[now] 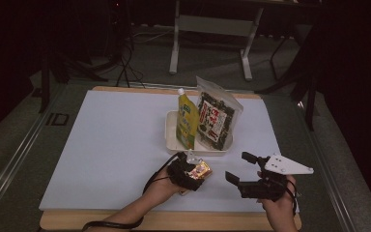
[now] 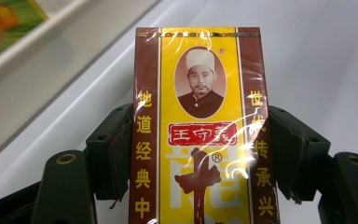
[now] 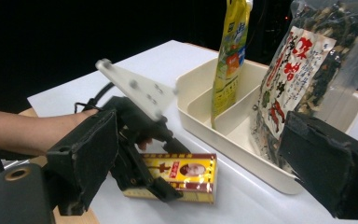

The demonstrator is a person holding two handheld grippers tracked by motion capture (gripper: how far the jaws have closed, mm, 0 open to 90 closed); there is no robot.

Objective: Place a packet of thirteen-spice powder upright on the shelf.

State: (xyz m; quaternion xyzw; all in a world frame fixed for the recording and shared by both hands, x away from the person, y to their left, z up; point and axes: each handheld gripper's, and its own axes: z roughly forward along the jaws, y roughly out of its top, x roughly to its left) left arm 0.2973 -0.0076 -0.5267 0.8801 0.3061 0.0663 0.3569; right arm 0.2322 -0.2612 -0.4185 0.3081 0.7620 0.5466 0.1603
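My left gripper (image 1: 192, 172) sits at the near edge of the white table top (image 1: 116, 145), its black jaws set on either long side of a small yellow and maroon cellophane-wrapped box (image 2: 200, 135) printed with an oval portrait and Chinese characters. In the left gripper view the pads meet the box's two long edges, so I read the jaws as clamped on it. The box lies flat on the table, label up, just near of the cream plastic divided tray (image 1: 170, 137), close to its near-left corner but apart from the rim. In the right gripper view the same box (image 3: 186, 175) rests on the white surface with the left gripper (image 3: 158, 182) across its near end. My right gripper (image 1: 236, 169) hangs to the right, well apart from the box, jaws wide apart with nothing between them. Standing in the tray: a yellow-green spouted drink pouch (image 1: 187, 120) in the left compartment, upright; a clear bag of dark dried food with a red and white label (image 1: 215, 116) in the right compartment, leaning back.
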